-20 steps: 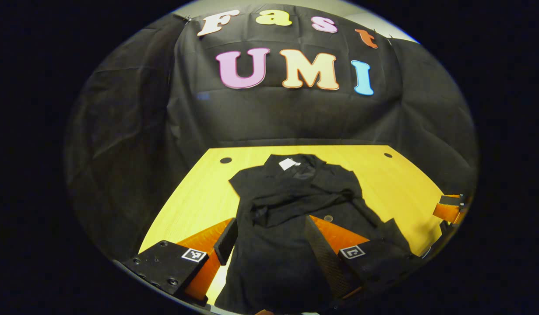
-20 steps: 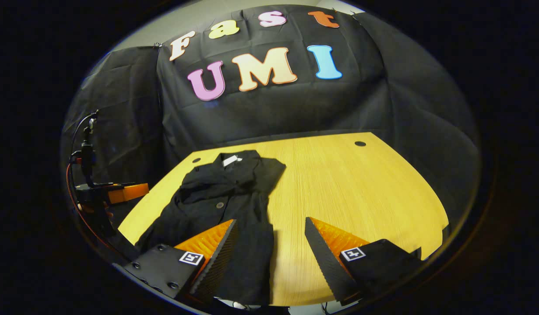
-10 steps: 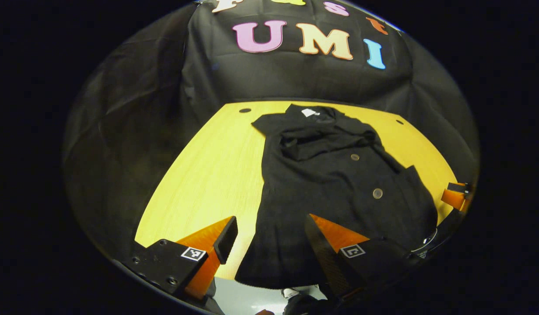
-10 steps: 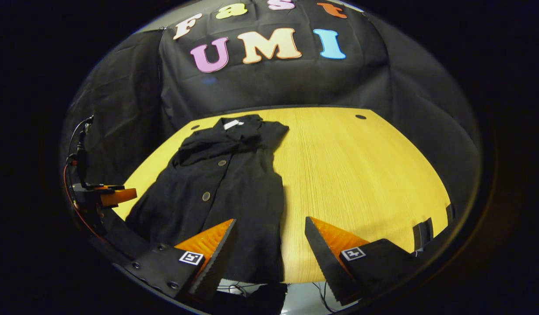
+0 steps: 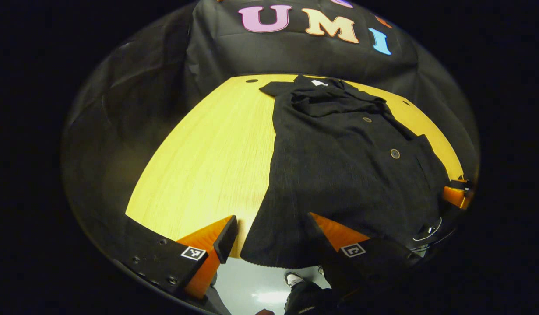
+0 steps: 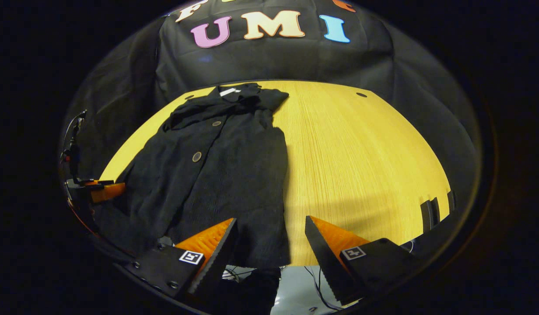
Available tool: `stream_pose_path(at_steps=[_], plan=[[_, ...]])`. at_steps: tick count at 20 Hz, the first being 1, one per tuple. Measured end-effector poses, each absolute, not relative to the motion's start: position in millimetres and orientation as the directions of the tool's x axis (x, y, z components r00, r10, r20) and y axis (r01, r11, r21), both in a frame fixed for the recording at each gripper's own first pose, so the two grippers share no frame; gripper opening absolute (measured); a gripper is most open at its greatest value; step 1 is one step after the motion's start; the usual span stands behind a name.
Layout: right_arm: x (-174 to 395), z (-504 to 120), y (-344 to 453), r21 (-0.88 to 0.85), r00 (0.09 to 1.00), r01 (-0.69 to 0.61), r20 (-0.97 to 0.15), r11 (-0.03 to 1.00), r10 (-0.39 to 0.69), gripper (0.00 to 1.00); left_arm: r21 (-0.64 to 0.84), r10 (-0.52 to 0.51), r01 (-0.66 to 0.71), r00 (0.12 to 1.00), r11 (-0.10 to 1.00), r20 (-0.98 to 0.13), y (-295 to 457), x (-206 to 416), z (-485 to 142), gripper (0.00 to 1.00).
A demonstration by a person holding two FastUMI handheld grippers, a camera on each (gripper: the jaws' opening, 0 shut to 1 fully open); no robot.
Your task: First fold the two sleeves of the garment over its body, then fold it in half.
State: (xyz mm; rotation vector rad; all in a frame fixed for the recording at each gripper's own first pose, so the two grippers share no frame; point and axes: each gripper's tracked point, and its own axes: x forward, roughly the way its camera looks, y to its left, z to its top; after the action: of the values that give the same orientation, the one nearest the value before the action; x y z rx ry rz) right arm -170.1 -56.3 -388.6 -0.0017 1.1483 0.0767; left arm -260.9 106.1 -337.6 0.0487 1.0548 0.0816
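A black garment (image 5: 339,170) is laid lengthwise on a yellow wooden table (image 5: 208,162), its collar with a white tag (image 5: 318,82) turned toward the table's far edge and its hem reaching the near edge, where a strip of cloth hangs just over it. Both sleeves are seen bunched across the upper chest, below the collar, and two round buttons (image 5: 395,153) are visible down the front. In the left gripper view, the left gripper (image 5: 269,236) is held at the near edge of the table with its jaws spread apart; the hem of the garment lies between and in front of the fingers, and nothing is clamped. In the right gripper view, the right gripper (image 6: 269,238) is likewise held wide apart at the near edge, with one finger in front of the garment's hem corner and the other in front of bare wood, gripping nothing. The left gripper is also seen at the far left of that view, beside the garment's side edge. A shoe (image 5: 292,278) and pale floor are glimpsed below the table's near edge.
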Motion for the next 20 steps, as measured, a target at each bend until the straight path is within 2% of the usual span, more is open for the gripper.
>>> stream_pose_path(at_steps=[2,3,4,5,7,9,10,11,12,13,14,15,16,20], plan=[[-180.9,-399.8,-52.6,0.024,0.358,-0.064,-0.933,0.998,0.045,0.93,0.058,0.068,-0.036,0.489,0.998,-0.87,103.9,-261.6,-338.8,0.95],[-176.2,-398.7,-54.0,0.002,0.375,-0.091,-0.926,0.996,0.036,0.98,0.055,0.057,-0.018,0.488,0.998,-0.871,102.0,-261.1,-339.5,0.95],[-176.4,-398.3,-53.1,0.006,0.37,-0.09,-0.928,0.996,0.039,0.97,0.049,0.043,-0.001,0.495,0.999,-0.868,99.7,-260.8,-340.4,0.95],[-180.4,-397.1,-52.0,0.007,0.378,-0.086,-0.925,0.996,0.039,0.96,0.044,0.03,0.017,0.503,0.999,-0.864,98.5,-260.7,-340.0,0.93],[-182.3,-395.5,-45.8,0.023,0.383,-0.093,-0.922,0.995,0.057,0.85,0.035,0.003,0.053,0.516,0.998,-0.856,92.9,-261.1,-339.6,0.85],[-180.2,-399.5,-35.2,0.046,0.38,-0.119,-0.921,0.992,0.088,0.49,0.028,-0.019,0.082,0.516,0.996,-0.856,88.9,-260.5,-342.1,0.65],[-179.6,-399.5,-32.3,0.054,0.371,-0.13,-0.923,0.99,0.099,0.29,0.014,-0.035,0.091,0.512,0.996,-0.858,85.8,-260.8,-341.9,0.59],[-180.6,-399.1,-31.8,0.057,0.361,-0.136,-0.927,0.989,0.103,0.22,-0.003,-0.05,0.091,0.512,0.996,-0.857,81.9,-259.8,-340.5,0.48],[-180.8,-396.2,-33.1,0.064,0.352,-0.143,-0.929,0.988,0.111,0.09,-0.023,-0.06,0.078,0.514,0.997,-0.856,78.9,-260.0,-340.8,0.28],[-180.4,-398.1,-32.3,0.077,0.343,-0.145,-0.931,0.987,0.123,0.11,-0.036,-0.062,0.06,0.516,0.998,-0.855,78.7,-257.4,-340.9,0.09],[-179.1,-397.5,-32.0,0.095,0.338,-0.141,-0.931,0.985,0.138,0.11,-0.046,-0.059,0.039,0.514,0.998,-0.856,78.8,-258.4,-341.5,0.02],[-178.3,-397.2,-34.3,0.1,0.34,-0.136,-0.93,0.986,0.141,0.11,-0.053,-0.056,0.021,0.515,0.998,-0.855,78.4,-256.3,-340.8,0.0],[-176.6,-394.8,-36.8,0.106,0.35,-0.129,-0.925,0.986,0.145,0.04,-0.058,-0.051,0.002,0.505,0.998,-0.861,77.2,-255.6,-342.3,0.0],[-163.3,-377.9,-29.2,0.171,0.39,-0.164,-0.893,0.972,0.223,0.04,-0.04,-0.02,-0.032,0.481,0.999,-0.876,76.2,-251.9,-335.5,0.0]])
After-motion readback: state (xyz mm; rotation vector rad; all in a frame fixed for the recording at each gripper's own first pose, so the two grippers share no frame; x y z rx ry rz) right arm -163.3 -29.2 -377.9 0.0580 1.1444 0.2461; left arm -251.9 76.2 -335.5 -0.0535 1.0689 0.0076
